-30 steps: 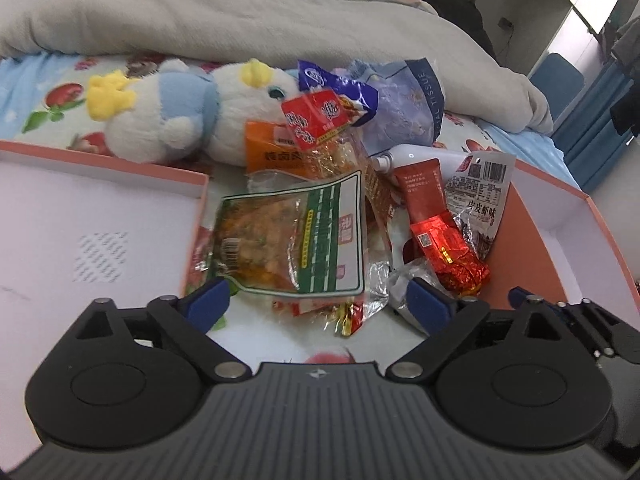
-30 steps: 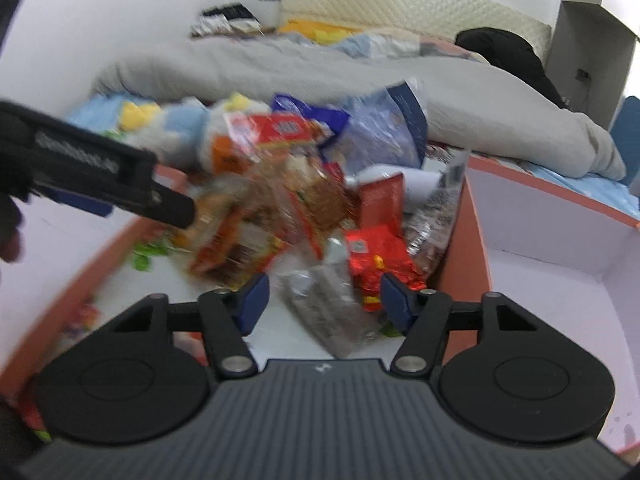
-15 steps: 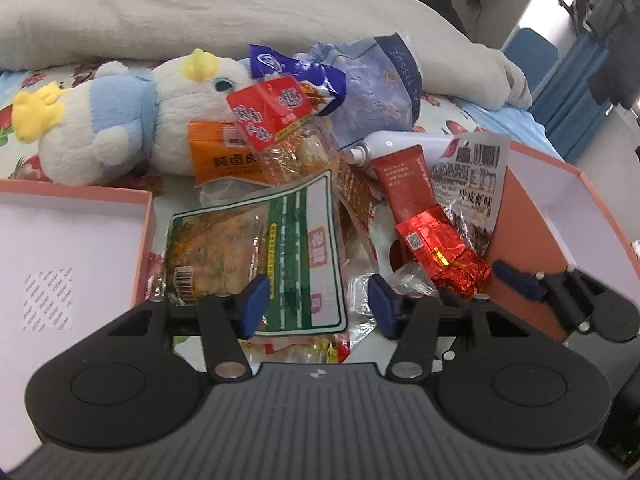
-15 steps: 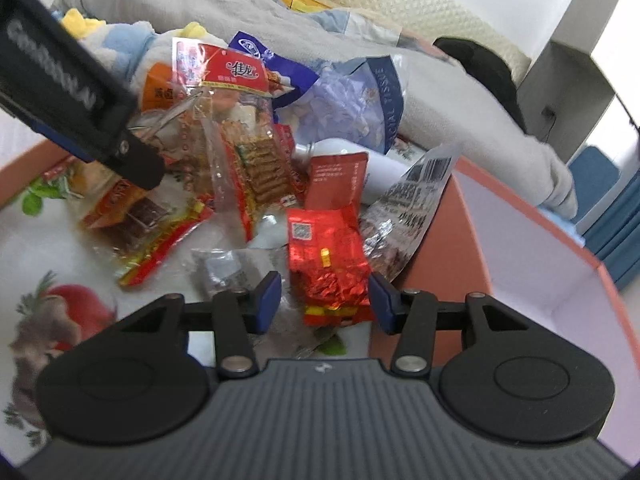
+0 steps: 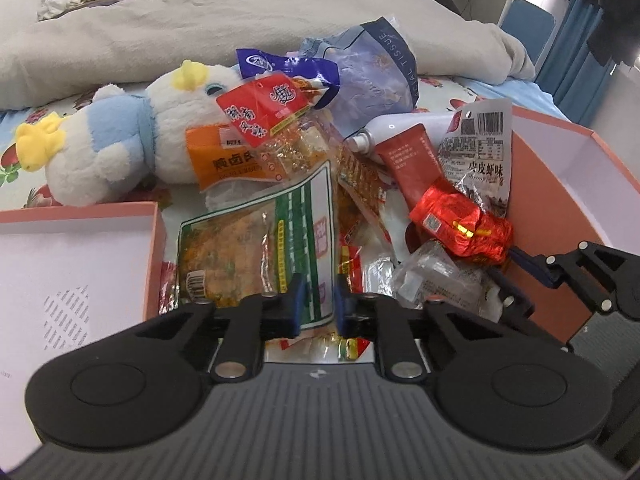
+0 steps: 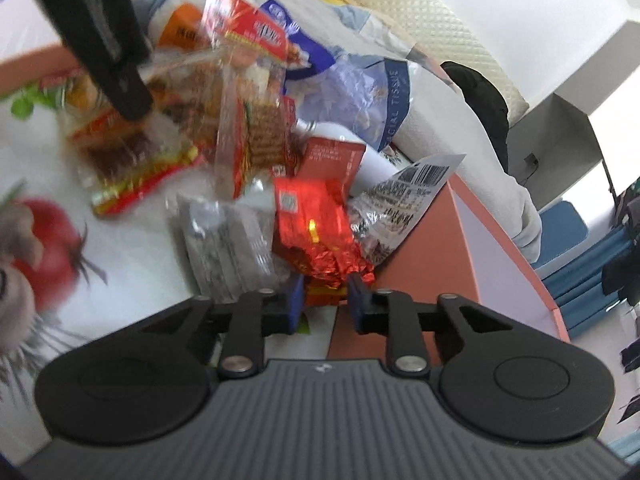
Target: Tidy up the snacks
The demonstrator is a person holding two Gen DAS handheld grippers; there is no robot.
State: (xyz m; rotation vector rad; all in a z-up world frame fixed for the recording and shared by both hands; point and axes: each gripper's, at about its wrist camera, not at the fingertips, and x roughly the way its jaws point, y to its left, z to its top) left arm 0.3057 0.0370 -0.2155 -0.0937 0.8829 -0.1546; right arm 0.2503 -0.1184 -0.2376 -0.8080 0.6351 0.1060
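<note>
Barely under way, by the look of it: the snacks sit in one jumbled heap on the bed, middle of both views, and nothing has landed in either box. The left box (image 5: 80,248), at the left edge of the left wrist view, shows only bare white floor; the right box (image 5: 568,184) shows no snack on the part in view, with the silver barcode packet (image 5: 480,152) merely leaning on its orange wall. The left gripper (image 5: 316,304) has its fingers drawn nearly together over the lower edge of the green-striped packet (image 5: 256,252), low centre of frame; whether they truly pinch it I cannot tell. The right gripper (image 6: 324,304), low centre of its own view, has narrow-set fingers either side of the crinkled end of the red foil packet (image 6: 316,228), again with contact unclear. So two pickups look to be starting, and the whole sort remains: red-labelled bag (image 5: 264,108), orange packet (image 5: 224,160), clear wrapped pieces (image 5: 436,276). The plush toy (image 5: 120,140) and tissue pack (image 5: 372,76) lie among them.
</note>
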